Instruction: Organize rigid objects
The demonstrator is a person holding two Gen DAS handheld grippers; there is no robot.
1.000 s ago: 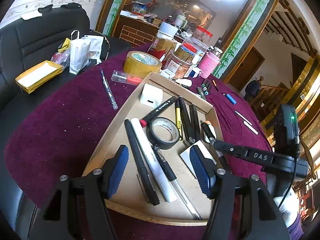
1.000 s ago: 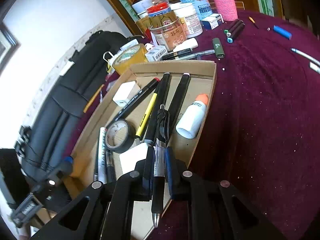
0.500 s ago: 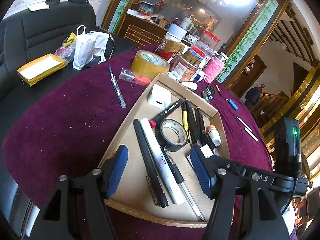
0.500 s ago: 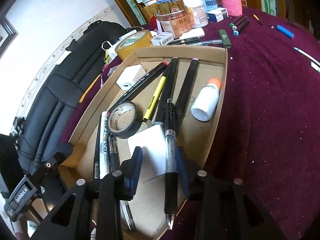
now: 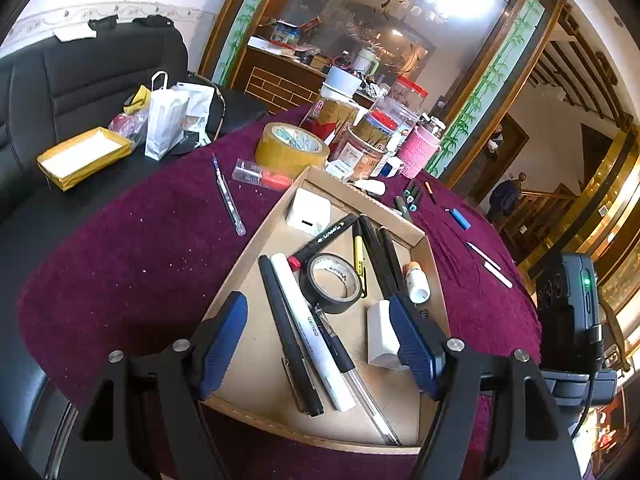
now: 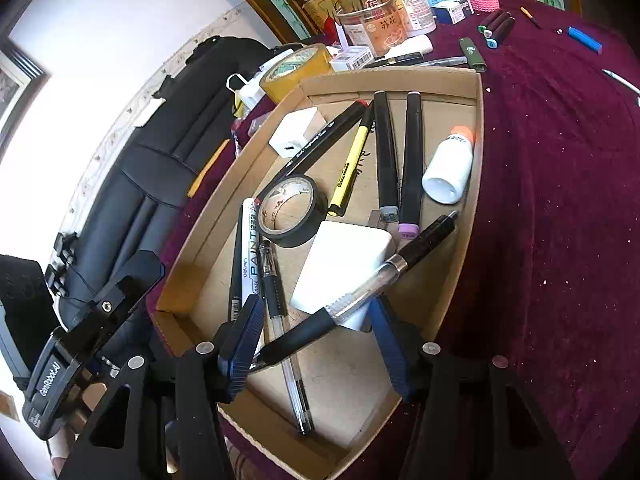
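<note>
The right gripper (image 6: 316,344) is released, fingers spread; the pen (image 6: 360,292) lies slantwise between them, propped on a white block (image 6: 344,256) inside the box (image 6: 478,128), apparently just deposited. The left gripper (image 5: 320,344) hovers released over the box; loose pens (image 5: 228,200) wait on the bench (image 5: 120,248).

Shallow cardboard tray (image 6: 476,184) sat on purple cloth, open-topped. Inside: black tape roll (image 6: 289,211) lying flat near the middle; white square adapter (image 6: 298,131) toward the far corner; larger white block (image 6: 344,264) near the front. Lay diagonally across that block: black-grip pen with clear barrel (image 6: 360,292). Ranged lengthwise: two black markers (image 6: 386,152), yellow highlighter (image 6: 350,168), red-tipped black marker (image 6: 320,140). Rested on its side by the right wall: white bottle with orange cap (image 6: 448,168). Stretched along the left: white paint marker (image 6: 250,248), clear gel pen (image 6: 280,320).
</note>
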